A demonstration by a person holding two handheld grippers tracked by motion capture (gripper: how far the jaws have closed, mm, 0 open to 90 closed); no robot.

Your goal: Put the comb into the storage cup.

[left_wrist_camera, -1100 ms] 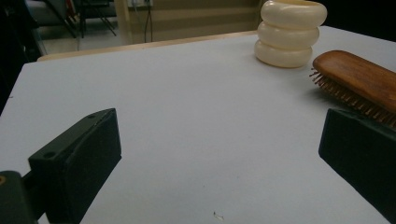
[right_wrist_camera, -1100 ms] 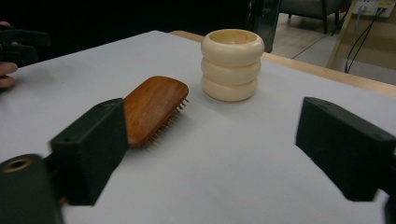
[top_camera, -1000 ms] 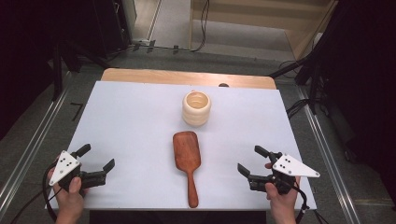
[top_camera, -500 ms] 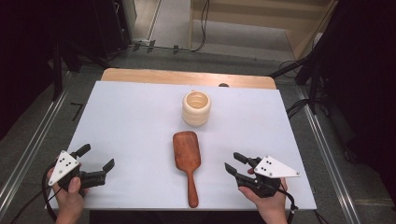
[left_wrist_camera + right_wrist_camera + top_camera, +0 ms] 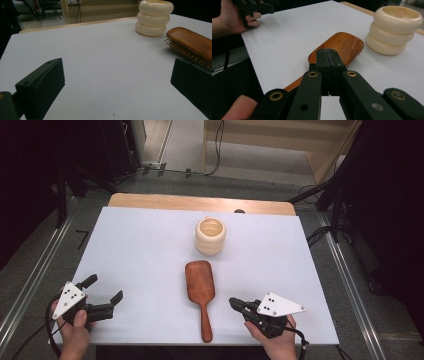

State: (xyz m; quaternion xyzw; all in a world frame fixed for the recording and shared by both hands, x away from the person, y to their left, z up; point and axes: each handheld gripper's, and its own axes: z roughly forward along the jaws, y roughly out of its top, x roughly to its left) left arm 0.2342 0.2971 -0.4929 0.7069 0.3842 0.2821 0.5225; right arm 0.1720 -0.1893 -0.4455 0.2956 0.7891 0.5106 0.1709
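With its jaws just snapped together on nothing, the right claw [image 5: 234,303] noses toward the hairbrush [image 5: 200,285], likely to nudge it.

A brown wooden hairbrush [image 5: 201,287] lies bristles-down on the white table, handle toward the person.

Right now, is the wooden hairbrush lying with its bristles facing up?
No, in the left gripper view the wooden hairbrush lies with its smooth back upward and its bristles pointing down at the white table.
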